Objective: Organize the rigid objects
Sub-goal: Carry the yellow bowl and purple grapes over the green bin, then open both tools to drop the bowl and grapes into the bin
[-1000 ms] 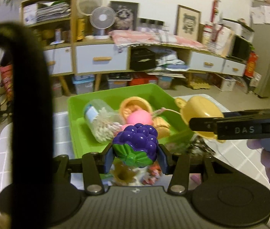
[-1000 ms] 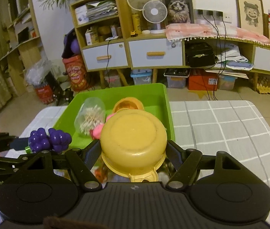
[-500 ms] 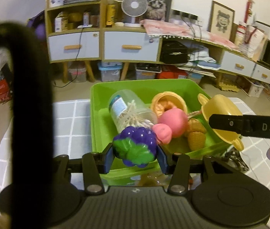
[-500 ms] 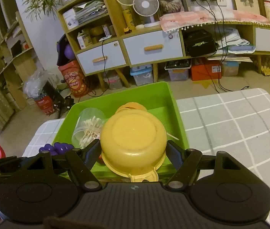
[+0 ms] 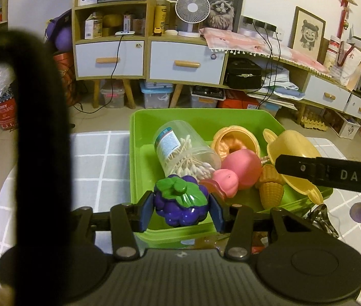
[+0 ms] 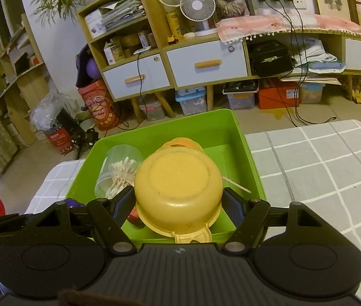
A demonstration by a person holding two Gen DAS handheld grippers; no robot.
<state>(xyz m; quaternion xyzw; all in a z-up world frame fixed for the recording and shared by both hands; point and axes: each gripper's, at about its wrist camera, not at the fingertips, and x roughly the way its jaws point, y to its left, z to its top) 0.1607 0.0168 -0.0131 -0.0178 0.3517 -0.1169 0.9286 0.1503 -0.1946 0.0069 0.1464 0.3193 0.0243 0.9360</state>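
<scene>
Left tongs (image 5: 181, 210) are gripping the toy grapes (image 5: 181, 203) over the near rim of the green bin (image 5: 139, 158); right tongs (image 6: 179, 205) are clamping the yellow toy pot (image 6: 179, 187), bottom facing the camera, above the bin's near-right part. Likely risk: released here, the grapes may be landing on the rim and rolling onto the counter (image 6: 320, 158), or the pot may be tipping off the crowded toys.

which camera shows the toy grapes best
The left wrist view: the toy grapes sit centred and unblocked between the left gripper jaws. The right wrist view shows only a purple sliver behind its own gripper's linkage.
</scene>
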